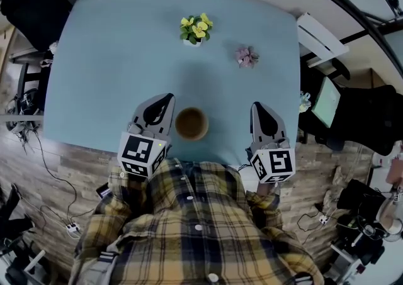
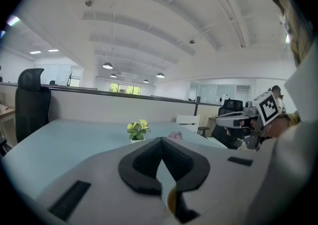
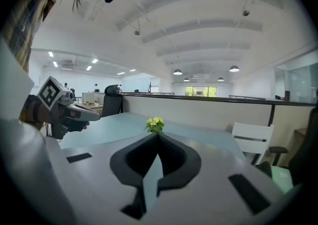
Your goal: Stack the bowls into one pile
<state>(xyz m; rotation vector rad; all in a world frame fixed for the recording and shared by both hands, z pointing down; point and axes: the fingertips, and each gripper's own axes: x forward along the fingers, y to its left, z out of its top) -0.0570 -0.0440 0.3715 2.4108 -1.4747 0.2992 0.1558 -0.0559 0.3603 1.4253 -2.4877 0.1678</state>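
A brown bowl (image 1: 191,123), possibly a nested pile, stands near the front edge of the light blue table (image 1: 113,70), just ahead of the person's checked shirt. My left gripper (image 1: 169,98) hovers right beside the bowl on its left, jaws together and empty. My right gripper (image 1: 255,107) is further off on the bowl's right, also shut on nothing. In the left gripper view the shut jaws (image 2: 160,142) meet at a point, and a sliver of the bowl's rim (image 2: 171,202) shows below them. The right gripper view shows its closed tips (image 3: 158,137) over the table.
A small pot of yellow flowers (image 1: 196,29) and a pink plant (image 1: 247,56) stand at the far side of the table. A white chair (image 1: 318,35) is at the right, and a black office chair (image 1: 34,10) at the back left. Cables lie on the floor to the left.
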